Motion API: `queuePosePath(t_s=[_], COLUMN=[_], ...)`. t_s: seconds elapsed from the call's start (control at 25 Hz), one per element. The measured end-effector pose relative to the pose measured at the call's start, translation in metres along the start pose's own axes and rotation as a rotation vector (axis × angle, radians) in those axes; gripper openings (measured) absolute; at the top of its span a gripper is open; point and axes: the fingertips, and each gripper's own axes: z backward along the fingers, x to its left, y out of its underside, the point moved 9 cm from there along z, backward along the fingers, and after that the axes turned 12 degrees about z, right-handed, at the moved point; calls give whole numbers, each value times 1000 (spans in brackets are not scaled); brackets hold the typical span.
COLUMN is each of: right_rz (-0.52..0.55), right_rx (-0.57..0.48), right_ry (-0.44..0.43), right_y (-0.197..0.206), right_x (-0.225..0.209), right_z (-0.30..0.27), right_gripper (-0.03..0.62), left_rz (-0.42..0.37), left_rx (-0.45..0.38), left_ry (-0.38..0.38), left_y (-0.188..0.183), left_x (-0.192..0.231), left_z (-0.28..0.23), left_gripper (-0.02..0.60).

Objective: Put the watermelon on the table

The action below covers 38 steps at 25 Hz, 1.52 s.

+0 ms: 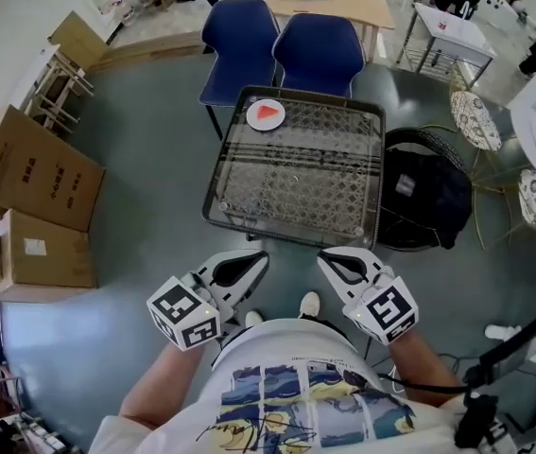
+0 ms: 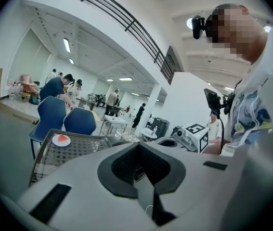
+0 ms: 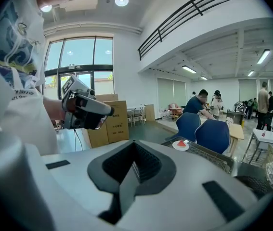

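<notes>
A red watermelon slice (image 1: 267, 113) lies on a small white plate (image 1: 253, 121) at the far left corner of the wire-mesh table (image 1: 343, 220). The slice also shows far off in the left gripper view (image 2: 61, 138) and in the right gripper view (image 3: 181, 143). My left gripper (image 1: 259, 257) and right gripper (image 1: 327, 259) hang side by side just short of the table's near edge, well apart from the plate. The jaws of both are shut with nothing between them, as the left gripper (image 2: 140, 170) and the right gripper (image 3: 134, 170) show in their own views.
Two blue chairs (image 1: 239, 36) (image 1: 320, 51) stand behind the table. A black bag (image 1: 425, 197) sits on a round seat to its right. Cardboard boxes (image 1: 31, 178) line the left. White round tables (image 1: 475, 119) and people are further off.
</notes>
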Motion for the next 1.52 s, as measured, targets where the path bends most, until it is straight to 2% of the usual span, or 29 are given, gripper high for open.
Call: queuePosePath(t_s=[0.28, 0.8, 1.12, 1.52], right_rz=[26, 50, 59, 85], right_rx=[4, 27, 36, 30], right_ry=[-24, -8, -30, -25], right_y=[-29, -64, -70, -79], right_x=[47, 126, 165, 188], right_z=[-21, -43, -52, -53], right_gripper=[11, 11, 11, 11], left_rz=[-40, -35, -20, -19], left_rx=[8, -2, -3, 18], left_ry=[13, 53, 69, 98], left_y=[12, 36, 55, 65], left_x=[-5, -1, 1, -1], left_z=[55, 138, 166, 178], left_gripper=[9, 9, 9, 9])
